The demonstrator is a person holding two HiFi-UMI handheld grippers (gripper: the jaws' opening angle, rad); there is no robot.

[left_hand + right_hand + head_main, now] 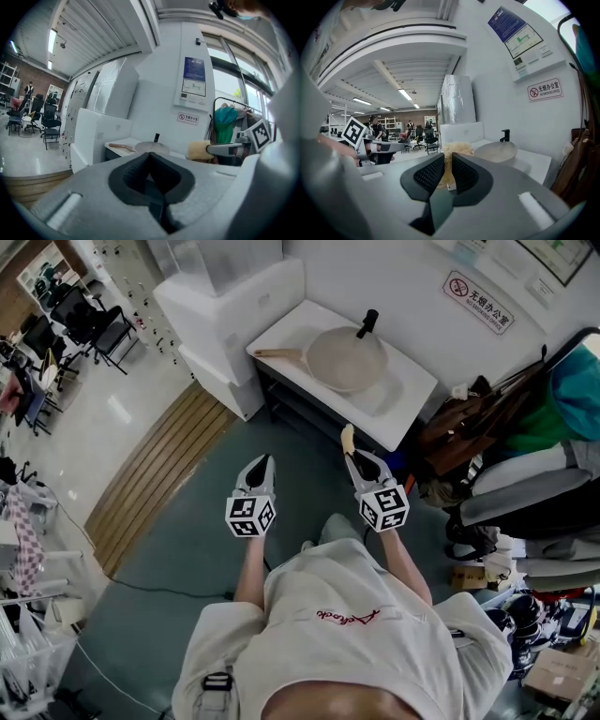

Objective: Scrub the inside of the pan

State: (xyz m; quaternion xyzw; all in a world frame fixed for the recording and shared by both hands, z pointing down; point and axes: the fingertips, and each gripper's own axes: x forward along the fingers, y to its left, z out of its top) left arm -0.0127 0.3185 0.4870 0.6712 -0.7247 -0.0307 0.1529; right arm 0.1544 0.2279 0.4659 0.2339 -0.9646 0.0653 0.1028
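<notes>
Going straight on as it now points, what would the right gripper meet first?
Probably the pan on the white counter: the right gripper, jaws shut on a yellow sponge, aims that way. Depth is unclear; it could strike the counter's front edge first.

Left gripper (262,460) closed, right gripper (356,460) clamped.

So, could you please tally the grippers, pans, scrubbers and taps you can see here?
grippers: 2 (left gripper, right gripper)
pan: 1
scrubber: 1, held in the right gripper
tap: 1
total: 5
</notes>
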